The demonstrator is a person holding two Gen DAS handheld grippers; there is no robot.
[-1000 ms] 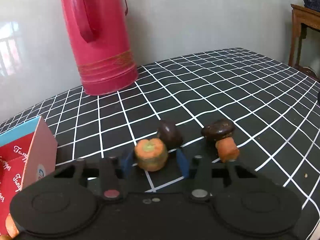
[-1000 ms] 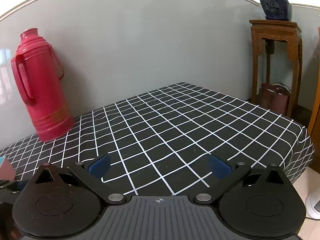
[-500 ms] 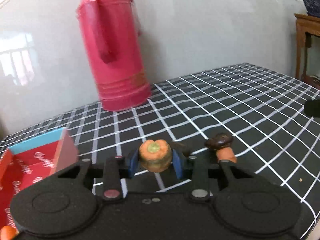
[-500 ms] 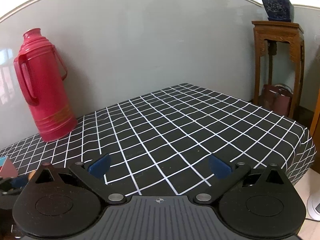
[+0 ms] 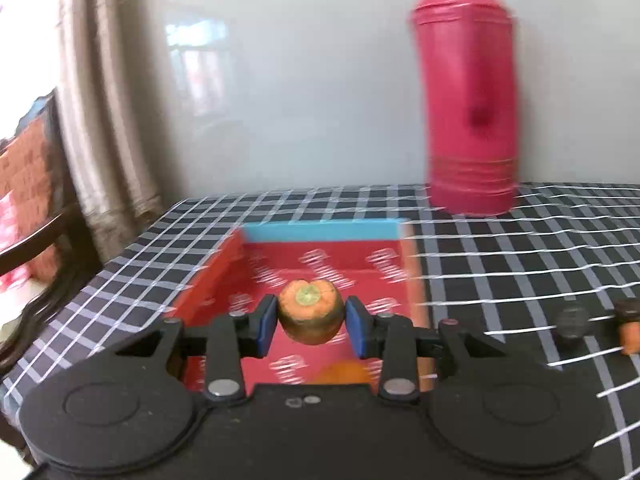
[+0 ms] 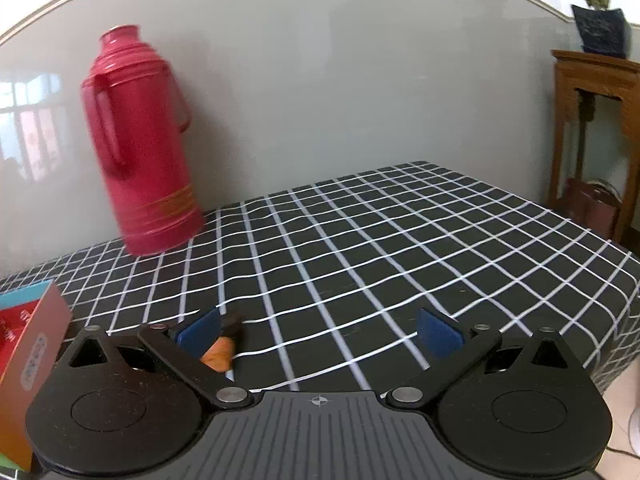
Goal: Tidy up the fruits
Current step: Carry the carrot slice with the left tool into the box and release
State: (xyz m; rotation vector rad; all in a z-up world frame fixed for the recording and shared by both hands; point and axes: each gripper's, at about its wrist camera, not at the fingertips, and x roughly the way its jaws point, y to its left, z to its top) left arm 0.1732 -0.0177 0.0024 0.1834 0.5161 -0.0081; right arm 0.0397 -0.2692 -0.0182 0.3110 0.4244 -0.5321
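Checkered tablecloth everywhere, left tongs pinching the orange fruit right above the red box, right tongs spread empty; blurry, but letting go off-center probably bounces it off the wall.

Left wrist view: low over the table, close above the box, facing the wall, flask upper right. Right wrist view: also low over the table, facing the wall and far corner, box at left edge. Shared: flask, box, checked cloth, toy mushroom.
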